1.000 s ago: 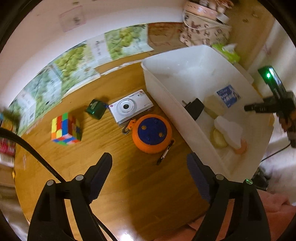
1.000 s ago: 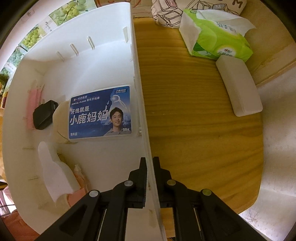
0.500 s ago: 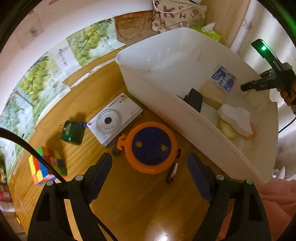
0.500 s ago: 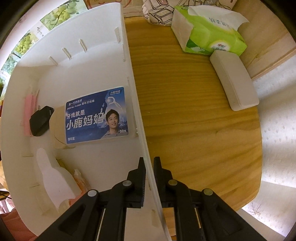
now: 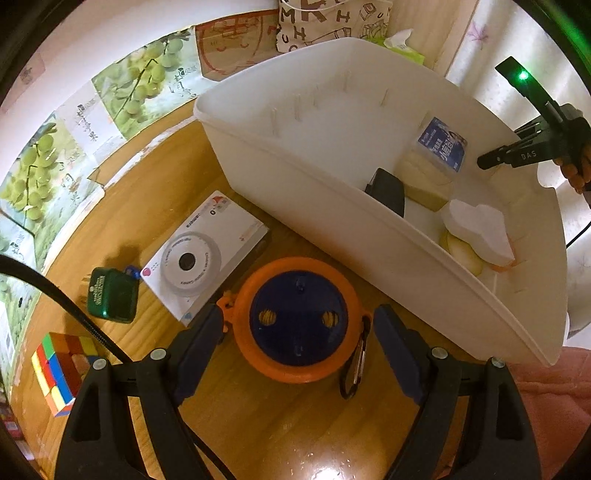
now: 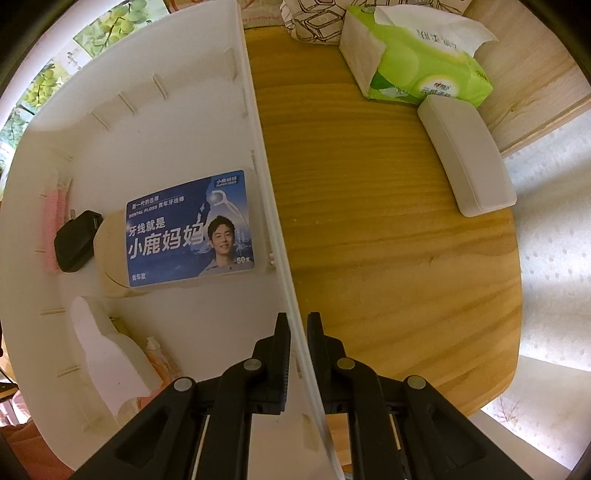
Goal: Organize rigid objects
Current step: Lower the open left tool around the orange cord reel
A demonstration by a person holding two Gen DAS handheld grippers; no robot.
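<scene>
Both fingers of the spread left tool (image 5: 299, 332) flank the orange reel (image 5: 298, 319); right tool (image 6: 298, 332) pinches the bin wall (image 6: 266, 206).

The wooden counter (image 5: 280, 424) is gleaming, varnished smooth. The white bin (image 5: 332, 206) is looking like matt plastic, the orange reel (image 5: 299, 319) glossy plastic, its carabiner (image 5: 354, 365) metal, the tissue pack (image 6: 417, 55) shiny film.

Home: wooden table (image 6: 388, 236), tissue pack (image 6: 417, 62), tote bag (image 5: 325, 22).

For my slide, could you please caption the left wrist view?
Open left gripper straddles orange reel beside white bin.
</scene>
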